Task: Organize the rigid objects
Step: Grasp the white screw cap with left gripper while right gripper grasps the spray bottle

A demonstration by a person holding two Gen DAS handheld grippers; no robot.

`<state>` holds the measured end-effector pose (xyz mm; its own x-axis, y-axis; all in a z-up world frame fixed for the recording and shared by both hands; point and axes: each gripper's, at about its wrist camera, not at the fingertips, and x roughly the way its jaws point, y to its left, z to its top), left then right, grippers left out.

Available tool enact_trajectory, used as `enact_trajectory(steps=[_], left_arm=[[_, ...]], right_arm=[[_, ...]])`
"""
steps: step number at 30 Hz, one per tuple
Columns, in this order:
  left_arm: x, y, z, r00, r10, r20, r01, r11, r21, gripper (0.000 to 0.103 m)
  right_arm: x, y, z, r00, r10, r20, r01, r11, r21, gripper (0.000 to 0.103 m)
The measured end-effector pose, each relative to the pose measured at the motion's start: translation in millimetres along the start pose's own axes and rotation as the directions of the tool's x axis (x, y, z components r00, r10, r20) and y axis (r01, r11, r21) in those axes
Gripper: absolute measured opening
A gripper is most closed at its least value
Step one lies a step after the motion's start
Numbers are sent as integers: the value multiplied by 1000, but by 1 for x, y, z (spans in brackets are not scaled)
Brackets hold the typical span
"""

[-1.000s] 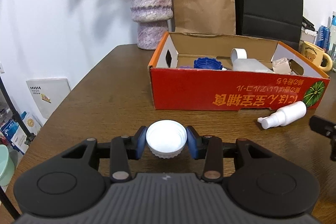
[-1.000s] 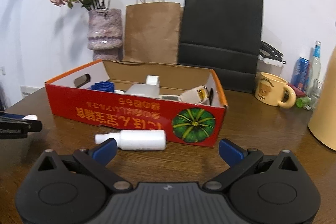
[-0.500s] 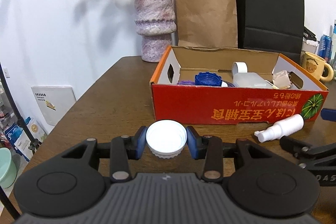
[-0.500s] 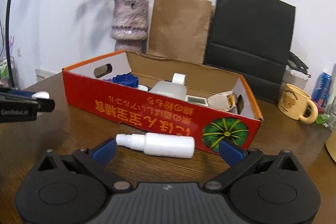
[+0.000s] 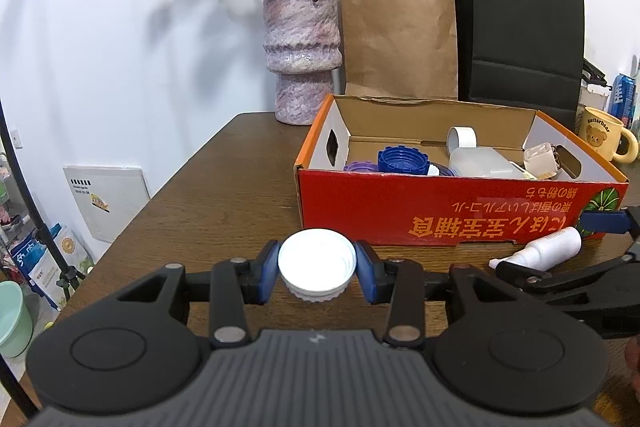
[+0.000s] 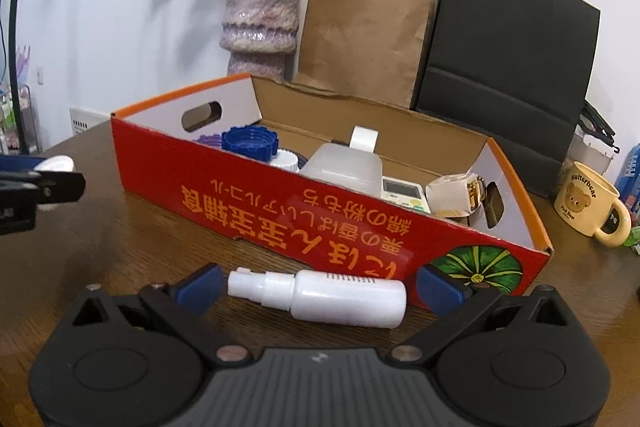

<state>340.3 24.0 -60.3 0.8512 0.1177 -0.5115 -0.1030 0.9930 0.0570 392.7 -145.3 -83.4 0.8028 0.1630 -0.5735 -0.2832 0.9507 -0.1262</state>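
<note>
My left gripper (image 5: 316, 269) is shut on a white ribbed cap (image 5: 317, 265), held above the brown table in front of the red cardboard box (image 5: 440, 211). A white spray bottle (image 6: 320, 297) lies on its side on the table against the box's front wall. My right gripper (image 6: 318, 289) stands open around it, one blue pad at each end, neither pad touching. The same bottle (image 5: 548, 251) and the right gripper's fingers (image 5: 560, 277) show at the right of the left wrist view. The box (image 6: 320, 215) holds a blue cap (image 6: 250, 143), a translucent container (image 6: 344, 169) and other small items.
Behind the box stand a purple vase with dried flowers (image 5: 300, 55), a brown paper bag (image 5: 400, 39) and a black paper bag (image 5: 524, 39). A yellow bear mug (image 6: 588, 201) sits right of the box. The table's left edge (image 5: 160, 195) drops to floor clutter.
My right gripper has moved in toward the spray bottle, which now lies between its open fingers. The left gripper with the white cap has stayed nearly still.
</note>
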Motion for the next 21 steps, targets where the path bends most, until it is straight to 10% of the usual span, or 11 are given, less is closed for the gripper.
enact_trajectory(steps=[21], left_arm=[[2, 2, 0, 1000, 10, -8, -10, 1000, -2, 41]], right_arm=[[15, -6, 0, 997, 34, -68, -30, 998, 59, 98]])
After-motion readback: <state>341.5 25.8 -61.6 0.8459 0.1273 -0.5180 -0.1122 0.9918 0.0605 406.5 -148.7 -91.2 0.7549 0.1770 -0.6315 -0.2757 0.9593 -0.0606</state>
